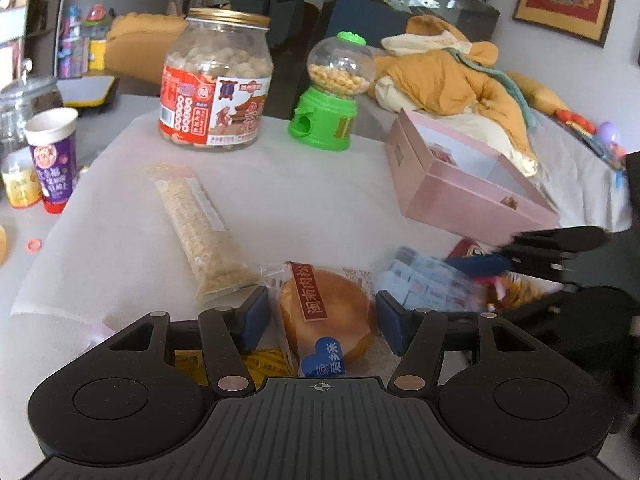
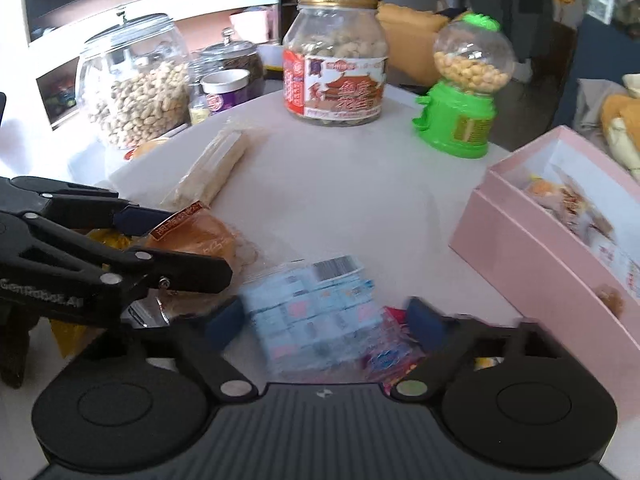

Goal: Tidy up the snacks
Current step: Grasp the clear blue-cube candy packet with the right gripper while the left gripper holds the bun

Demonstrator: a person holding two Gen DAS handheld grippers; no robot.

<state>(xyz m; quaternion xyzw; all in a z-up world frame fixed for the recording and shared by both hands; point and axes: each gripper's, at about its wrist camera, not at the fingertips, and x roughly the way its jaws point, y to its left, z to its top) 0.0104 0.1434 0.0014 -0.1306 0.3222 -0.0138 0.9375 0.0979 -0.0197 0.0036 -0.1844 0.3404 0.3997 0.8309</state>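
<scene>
Left gripper (image 1: 322,318) sat w/ jaws apart around a wrapped round bun (image 1: 328,316), golden-brown, red label strip & blue heart sticker, bottom centre of left wrist view; pads not pressing it. Right gripper (image 2: 326,322) straddled a pale blue packet (image 2: 312,312), checkered print w/ barcode, blurred, lower centre; jaws apart, grip unclear. Pink box (image 2: 532,248) lay open at right on the table (image 2: 340,184), wrapped snacks inside.

The left gripper (image 1: 322,320) points down at a slant, jaws apart with nothing pressed. The right gripper (image 2: 326,322), close beside it, is blurred; its jaws seem about half open.
</scene>
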